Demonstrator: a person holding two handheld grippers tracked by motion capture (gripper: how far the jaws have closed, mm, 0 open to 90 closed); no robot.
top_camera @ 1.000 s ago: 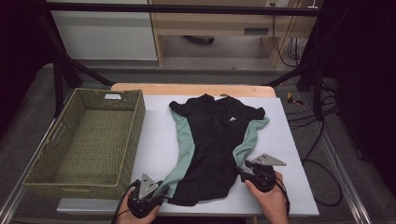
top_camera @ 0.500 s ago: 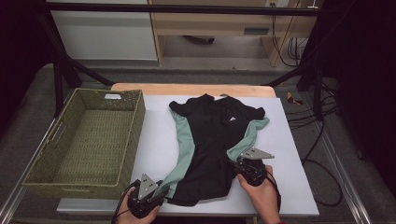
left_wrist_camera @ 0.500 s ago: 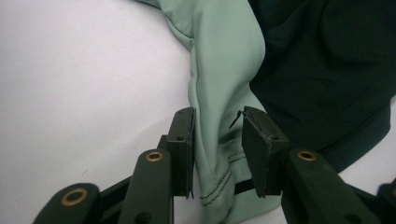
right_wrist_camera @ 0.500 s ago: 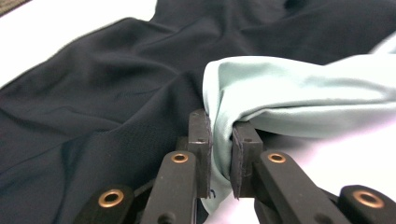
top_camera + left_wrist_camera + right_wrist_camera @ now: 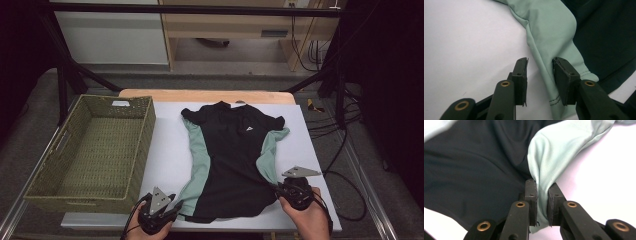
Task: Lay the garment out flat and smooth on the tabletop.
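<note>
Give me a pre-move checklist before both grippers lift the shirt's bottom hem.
1. Right gripper clamped on the shirt's green side panel: ok, fabric pinched between its pads.
2. Left gripper clamped on the hem: not ok, its jaws have just been opening and stand apart, with the green edge loose between them.
3. Shirt lying flat on the table: ok, apart from the bunching at the right gripper.
4. Basket ready to receive: ok, nothing in it.
5. Both layers caught on the right: cannot tell.

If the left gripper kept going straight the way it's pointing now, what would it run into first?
Most likely the shirt's green side panel: the left gripper has its jaws open astride that panel's hem edge, so going on would push into more of this fabric, though depth is hard to judge.
</note>
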